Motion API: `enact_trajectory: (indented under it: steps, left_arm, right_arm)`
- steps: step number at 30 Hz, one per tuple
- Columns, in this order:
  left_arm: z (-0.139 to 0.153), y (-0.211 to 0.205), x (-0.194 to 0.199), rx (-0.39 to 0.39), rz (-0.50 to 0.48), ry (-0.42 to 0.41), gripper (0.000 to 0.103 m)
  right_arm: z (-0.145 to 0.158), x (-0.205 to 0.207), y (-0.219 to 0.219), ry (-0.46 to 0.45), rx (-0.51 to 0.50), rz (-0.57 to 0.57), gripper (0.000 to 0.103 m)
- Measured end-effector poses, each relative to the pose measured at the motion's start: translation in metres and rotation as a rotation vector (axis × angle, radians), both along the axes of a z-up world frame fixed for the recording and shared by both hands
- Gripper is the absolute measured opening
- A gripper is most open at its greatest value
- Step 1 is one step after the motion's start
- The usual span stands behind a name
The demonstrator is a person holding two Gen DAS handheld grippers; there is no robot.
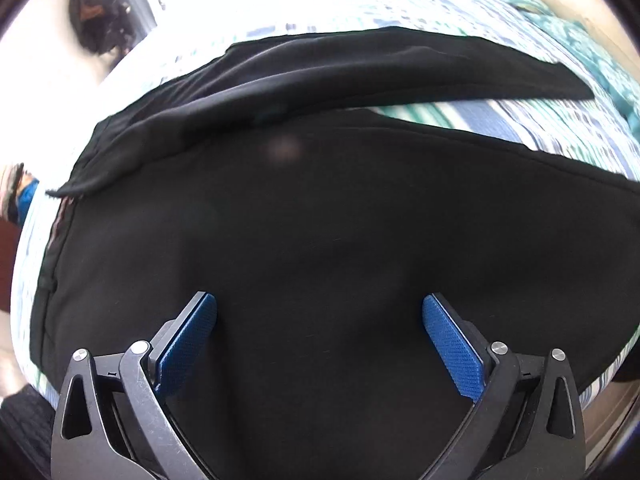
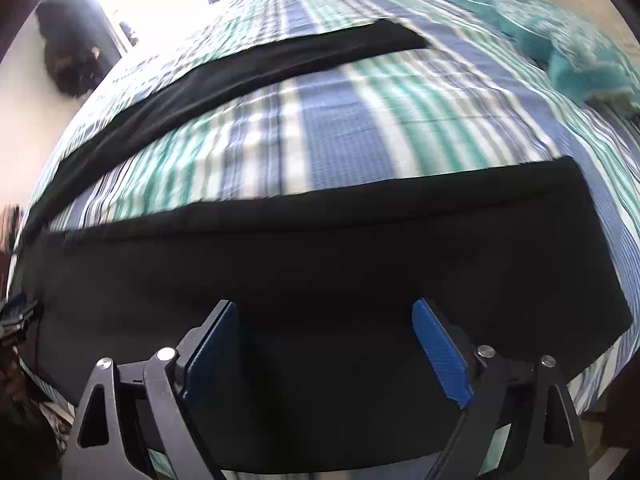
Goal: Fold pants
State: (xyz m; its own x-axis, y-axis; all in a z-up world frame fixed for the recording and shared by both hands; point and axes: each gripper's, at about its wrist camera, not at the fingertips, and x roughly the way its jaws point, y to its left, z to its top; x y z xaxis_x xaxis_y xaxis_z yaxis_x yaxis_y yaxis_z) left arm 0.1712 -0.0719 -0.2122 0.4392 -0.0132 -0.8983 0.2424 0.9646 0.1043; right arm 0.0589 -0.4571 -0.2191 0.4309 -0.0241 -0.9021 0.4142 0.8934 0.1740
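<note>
Black pants (image 1: 304, 216) lie spread on a striped bed. In the left wrist view the waist end is at the left, the near leg fills the middle, and the far leg (image 1: 360, 68) runs across the back. My left gripper (image 1: 320, 312) is open and empty just above the near leg. In the right wrist view the near leg (image 2: 320, 248) lies across the foreground and the far leg (image 2: 224, 76) runs diagonally behind it, with bare sheet between them. My right gripper (image 2: 326, 316) is open and empty over the near leg.
The bed sheet (image 2: 340, 120) has blue, green and white stripes. A crumpled teal blanket (image 2: 560, 32) lies at the far right of the bed. A dark bag (image 2: 68, 64) sits by a bright window at the far left. The bed's near edge runs below the grippers.
</note>
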Motion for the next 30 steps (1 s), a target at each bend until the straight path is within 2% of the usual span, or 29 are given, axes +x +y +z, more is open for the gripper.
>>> enact_trajectory:
  steps: [1, 4, 7, 10, 11, 14, 16, 17, 18, 19, 20, 22, 24, 27, 28, 30]
  left_arm:
    - [0.0, 0.009, -0.002, 0.009, 0.032, -0.003, 0.103]
    - [0.002, 0.032, -0.001, -0.017, 0.102, 0.009, 0.103]
    - [0.005, 0.041, -0.001, 0.005, 0.173, 0.007, 0.103]
    - [0.015, 0.046, -0.007, -0.009, 0.195, -0.007, 0.102]
    - [0.018, 0.049, -0.012, -0.007, 0.191, -0.019, 0.102]
    - [0.012, 0.053, -0.022, 0.013, 0.19, -0.014, 0.102]
    - [0.009, 0.061, -0.02, -0.003, 0.199, -0.005, 0.103]
    - [0.009, 0.061, -0.021, -0.007, 0.201, -0.009, 0.103]
    - [0.01, 0.059, -0.022, -0.004, 0.197, -0.008, 0.103]
    - [0.012, 0.062, -0.025, 0.0, 0.194, -0.008, 0.103]
    - [0.013, 0.061, -0.027, 0.005, 0.193, -0.009, 0.103]
    - [0.015, 0.062, -0.029, 0.007, 0.2, -0.011, 0.102]
    - [0.017, 0.067, -0.022, 0.0, 0.211, -0.016, 0.102]
    - [0.03, 0.062, -0.016, -0.035, 0.205, -0.044, 0.102]
    - [0.036, 0.058, -0.01, -0.044, 0.197, -0.058, 0.102]
    - [0.05, 0.05, 0.004, -0.048, 0.177, -0.093, 0.102]
  right_arm:
    - [0.003, -0.007, -0.021, -0.014, 0.023, -0.073, 0.071]
    - [0.008, -0.03, -0.068, -0.003, 0.001, -0.315, 0.071]
    - [0.01, -0.058, -0.105, -0.121, 0.129, -0.552, 0.071]
    - [0.03, -0.063, -0.105, -0.139, 0.137, -0.589, 0.073]
    - [0.035, -0.066, -0.102, -0.166, 0.184, -0.568, 0.075]
    - [0.035, -0.077, -0.091, -0.211, 0.459, -0.522, 0.083]
    - [0.02, -0.085, -0.085, -0.145, 0.581, -0.539, 0.083]
    - [0.012, -0.09, -0.087, -0.107, 0.583, -0.574, 0.082]
    - [0.01, -0.097, -0.09, -0.071, 0.533, -0.606, 0.082]
    - [0.014, -0.1, -0.093, 0.005, 0.42, -0.647, 0.083]
    - [0.022, -0.104, -0.094, 0.039, 0.326, -0.682, 0.084]
    - [0.042, -0.109, -0.092, -0.057, 0.303, -0.694, 0.084]
    - [0.066, -0.102, -0.08, -0.114, 0.231, -0.648, 0.084]
    - [0.103, -0.079, -0.049, -0.178, 0.075, -0.524, 0.092]
    - [0.11, -0.068, -0.037, -0.187, 0.039, -0.479, 0.098]
    - [0.115, -0.04, -0.017, -0.192, -0.006, -0.379, 0.099]
